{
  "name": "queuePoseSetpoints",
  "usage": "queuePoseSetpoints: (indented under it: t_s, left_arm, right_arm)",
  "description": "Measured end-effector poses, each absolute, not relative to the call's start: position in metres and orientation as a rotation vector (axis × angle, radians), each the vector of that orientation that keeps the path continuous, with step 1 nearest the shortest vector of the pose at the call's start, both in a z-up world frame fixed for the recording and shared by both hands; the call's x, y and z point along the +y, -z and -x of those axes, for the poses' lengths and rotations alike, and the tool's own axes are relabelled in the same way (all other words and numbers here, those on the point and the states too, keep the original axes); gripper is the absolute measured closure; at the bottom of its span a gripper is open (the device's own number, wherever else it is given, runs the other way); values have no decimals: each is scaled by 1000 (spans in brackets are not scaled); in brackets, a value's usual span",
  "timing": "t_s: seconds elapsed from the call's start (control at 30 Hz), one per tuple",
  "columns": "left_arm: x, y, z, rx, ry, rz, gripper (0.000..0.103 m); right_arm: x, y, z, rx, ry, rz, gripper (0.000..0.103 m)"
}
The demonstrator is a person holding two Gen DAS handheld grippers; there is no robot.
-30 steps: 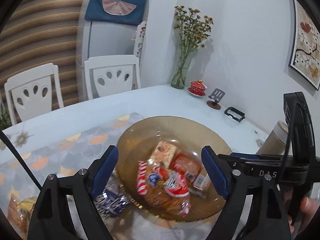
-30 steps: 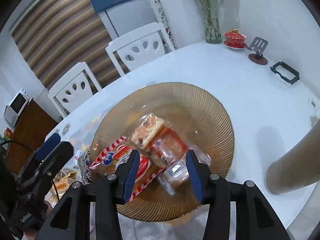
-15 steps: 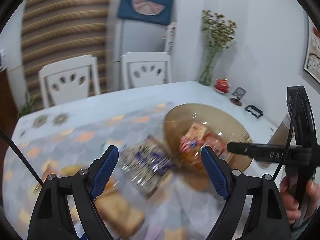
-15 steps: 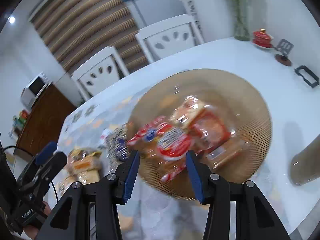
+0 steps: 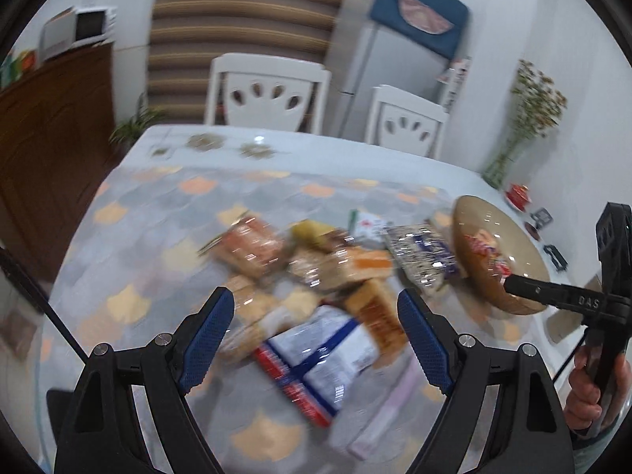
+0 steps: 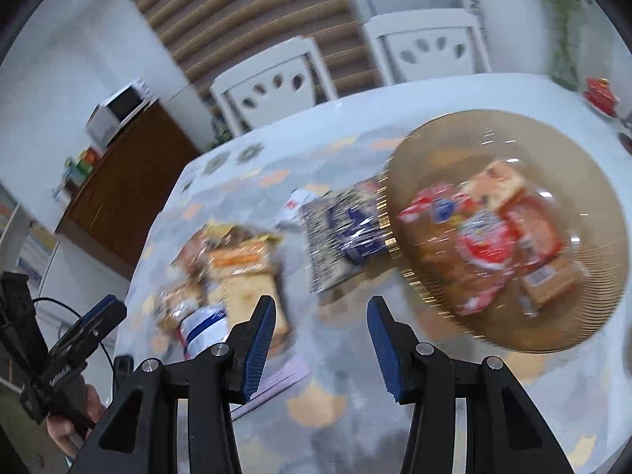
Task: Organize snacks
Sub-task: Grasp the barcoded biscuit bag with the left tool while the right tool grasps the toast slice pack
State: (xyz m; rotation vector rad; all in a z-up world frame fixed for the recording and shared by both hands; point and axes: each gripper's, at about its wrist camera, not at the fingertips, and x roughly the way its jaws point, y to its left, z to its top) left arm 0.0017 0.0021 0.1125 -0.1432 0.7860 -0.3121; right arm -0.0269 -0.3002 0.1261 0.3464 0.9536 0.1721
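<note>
An amber ribbed glass plate [image 6: 584, 316] [image 5: 470, 217] holds several red and orange snack packets [image 6: 489, 237]. A pile of loose snack packets [image 5: 316, 264] [image 6: 233, 272] lies on the patterned tablecloth left of the plate. A purple-and-white packet [image 6: 347, 237] [image 5: 422, 252] lies against the plate's left rim. A white, blue and red packet [image 5: 320, 351] lies nearest my left gripper. My left gripper [image 5: 316, 339] is open and empty above the pile. My right gripper [image 6: 320, 339] is open and empty, above the cloth between the pile and the plate. Both views are motion-blurred.
Two white chairs [image 5: 268, 91] stand behind the table. A vase of dried flowers [image 5: 525, 126], a red lidded cup [image 5: 518, 193] and small black stands [image 5: 541, 219] sit at the table's far right. A wooden cabinet [image 5: 51, 158] with a microwave [image 5: 79, 29] stands left.
Both grippers have swung left, away from the plate and toward the loose pile of packets. Both stay open and empty. The plate now sits at the right of both views.
</note>
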Motion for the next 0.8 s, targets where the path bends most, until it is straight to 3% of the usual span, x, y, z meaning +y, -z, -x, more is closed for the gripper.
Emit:
queuePoseSetpoints:
  t_s: [0.2, 0.3, 0.47, 0.8]
  left_arm:
    - [29, -98, -7, 805, 255, 181, 19]
    - [38, -87, -17, 819, 238, 180, 19]
    - [40, -51, -42, 947, 307, 182, 19]
    - [34, -27, -68, 932, 270, 99, 19]
  right_arm:
    - [-269, -111, 12, 1006, -239, -316, 56]
    - [-257, -104, 5, 1024, -262, -302, 48]
    - [-245, -90, -9, 1068, -303, -305, 47]
    - [-226, -56, -39, 1147, -372, -336, 47]
